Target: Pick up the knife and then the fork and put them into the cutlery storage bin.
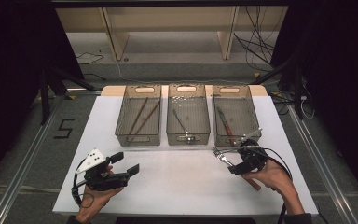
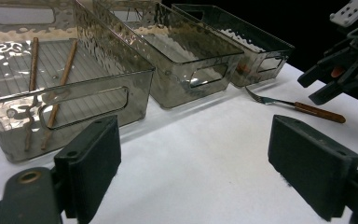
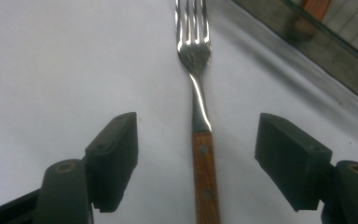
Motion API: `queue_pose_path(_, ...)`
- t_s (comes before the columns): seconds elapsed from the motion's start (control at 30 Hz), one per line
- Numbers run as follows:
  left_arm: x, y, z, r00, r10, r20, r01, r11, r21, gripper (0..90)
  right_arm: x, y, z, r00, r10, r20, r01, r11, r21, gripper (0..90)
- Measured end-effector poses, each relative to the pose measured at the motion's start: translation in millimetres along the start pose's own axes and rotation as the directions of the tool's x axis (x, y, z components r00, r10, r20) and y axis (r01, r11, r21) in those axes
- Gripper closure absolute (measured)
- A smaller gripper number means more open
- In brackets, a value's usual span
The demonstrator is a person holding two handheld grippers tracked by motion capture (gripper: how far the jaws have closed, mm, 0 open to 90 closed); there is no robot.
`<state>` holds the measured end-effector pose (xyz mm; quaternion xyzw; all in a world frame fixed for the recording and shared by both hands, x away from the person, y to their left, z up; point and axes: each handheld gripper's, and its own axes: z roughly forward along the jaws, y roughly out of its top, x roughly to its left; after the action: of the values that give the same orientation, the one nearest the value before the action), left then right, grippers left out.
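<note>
A fork (image 3: 200, 107) with a wooden handle lies flat on the white table top (image 1: 182, 186), its tines toward the bins. My right gripper (image 3: 196, 135) straddles it low over the table, jaws open, one on each side of the handle's upper end and neither touching it. From above, that gripper (image 1: 238, 162) is at the front right, over the fork (image 1: 221, 157). My left gripper (image 1: 127, 163) rests open and empty at the front left, pointing right; in its own view the left gripper (image 2: 193, 149) faces the fork (image 2: 279, 100) and the right gripper (image 2: 328, 81).
Three smoky clear bins stand in a row at the back: the left bin (image 1: 121, 116) holds two brown chopsticks (image 1: 142, 116), the middle bin (image 1: 170, 116) a metal utensil (image 1: 181, 122), the right bin (image 1: 255, 116) a wood-handled utensil (image 1: 224, 122). The table's right edge is close by.
</note>
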<state>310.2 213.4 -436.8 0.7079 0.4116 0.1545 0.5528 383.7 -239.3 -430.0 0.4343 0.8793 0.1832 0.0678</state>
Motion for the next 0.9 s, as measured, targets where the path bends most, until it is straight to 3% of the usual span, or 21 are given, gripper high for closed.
queue_pose_path(0.27,-0.6,0.0,0.7,1.0,0.0,0.002,0.0,1.0,0.004,16.7,-3.9,-4.4,10.7,0.9997,-0.008,0.022,0.006,0.996,0.09,44.4)
queue_pose_path(0.9,-1.9,-0.4,2.2,0.9999,0.012,0.002,-0.012,0.9998,0.014,16.7,1.7,-3.5,23.8,0.9961,-0.08,0.037,0.072,0.981,0.178,74.0)
